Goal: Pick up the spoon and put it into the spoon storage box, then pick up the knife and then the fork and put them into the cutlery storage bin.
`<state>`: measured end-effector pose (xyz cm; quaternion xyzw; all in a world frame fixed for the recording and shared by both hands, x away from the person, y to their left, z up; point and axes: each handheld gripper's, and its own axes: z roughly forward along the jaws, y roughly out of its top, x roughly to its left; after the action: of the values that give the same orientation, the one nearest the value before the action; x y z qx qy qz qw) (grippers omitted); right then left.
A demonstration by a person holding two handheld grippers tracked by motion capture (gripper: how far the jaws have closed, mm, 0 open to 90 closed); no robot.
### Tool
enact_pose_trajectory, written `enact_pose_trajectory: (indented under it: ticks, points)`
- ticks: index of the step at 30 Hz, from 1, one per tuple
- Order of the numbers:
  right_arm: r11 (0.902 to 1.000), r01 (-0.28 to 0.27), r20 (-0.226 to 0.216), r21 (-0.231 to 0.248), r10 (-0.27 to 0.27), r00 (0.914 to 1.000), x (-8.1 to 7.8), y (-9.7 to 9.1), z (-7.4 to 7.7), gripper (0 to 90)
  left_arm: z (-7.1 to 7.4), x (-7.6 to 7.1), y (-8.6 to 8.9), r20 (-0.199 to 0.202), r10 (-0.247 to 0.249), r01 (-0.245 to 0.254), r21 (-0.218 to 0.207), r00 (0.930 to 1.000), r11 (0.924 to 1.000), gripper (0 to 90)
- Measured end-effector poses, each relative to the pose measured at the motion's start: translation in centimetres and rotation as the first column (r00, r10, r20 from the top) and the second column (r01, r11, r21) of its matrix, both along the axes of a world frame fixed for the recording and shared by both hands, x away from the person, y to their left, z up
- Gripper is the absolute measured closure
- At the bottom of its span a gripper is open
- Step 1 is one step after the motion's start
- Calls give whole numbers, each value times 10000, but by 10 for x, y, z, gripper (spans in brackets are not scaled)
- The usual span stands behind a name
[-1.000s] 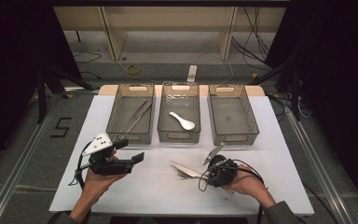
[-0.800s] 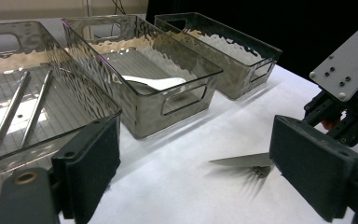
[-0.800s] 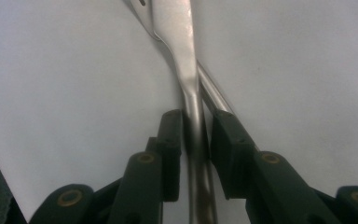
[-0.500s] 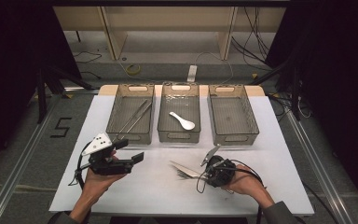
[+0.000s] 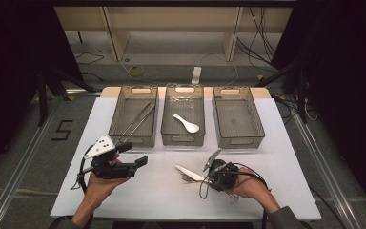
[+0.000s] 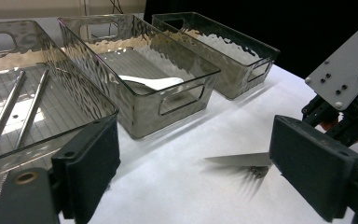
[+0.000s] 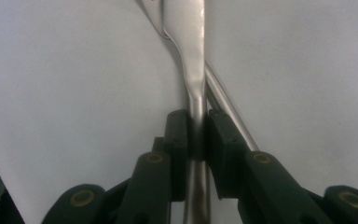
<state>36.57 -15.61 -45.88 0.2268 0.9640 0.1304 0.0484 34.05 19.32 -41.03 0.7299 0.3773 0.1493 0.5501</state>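
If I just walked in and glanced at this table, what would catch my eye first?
Probably the three clear plastic bins lined up across the white table: the left one holds two metal chopsticks, the middle one a white spoon. Nearer the person, the right gripper has just been closing, its jaws now on the handle of a metal knife that lies across a fork, while the left gripper stands wide open.

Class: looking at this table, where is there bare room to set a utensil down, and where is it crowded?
Free: the right tray, and the cloth between the left gripper and the knife. Crowded: around the right gripper, where knife and fork cross.
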Motion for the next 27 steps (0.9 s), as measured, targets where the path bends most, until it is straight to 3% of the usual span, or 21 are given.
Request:
enact_pose_trajectory:
  ticks: [5, 14, 15, 16, 18, 27]
  points:
    - [9999, -170, 24, 10, 170, 9999, 1, -1, 0, 804, 0, 0, 0, 20, -5, 5, 23, 10000, 10000, 155]
    - [9994, -93, -68, 330, 96, 9999, 2, -3, 1, 807, 0, 2, 0, 5, 13, -13, 63, 10000, 10000, 155]
    - [9993, 99, -188, 353, -92, 9998, 2, -3, 2, 807, 0, 2, 0, -14, 39, -39, 20, 10000, 10000, 155]
    - [9989, -131, -107, 448, 136, 9998, 3, -5, 2, 808, 0, 1, 0, -8, 41, -41, 42, 10000, 10000, 155]
    - [9979, 118, -282, 645, -100, 9996, 3, -6, 4, 808, 0, 1, 0, 25, 26, -26, 100, 10000, 9999, 155]
    - [9871, 256, -34, 1580, -254, 9997, 4, -19, 16, 808, 1, 0, 0, 83, 14, -15, 105, 10000, 9999, 155]
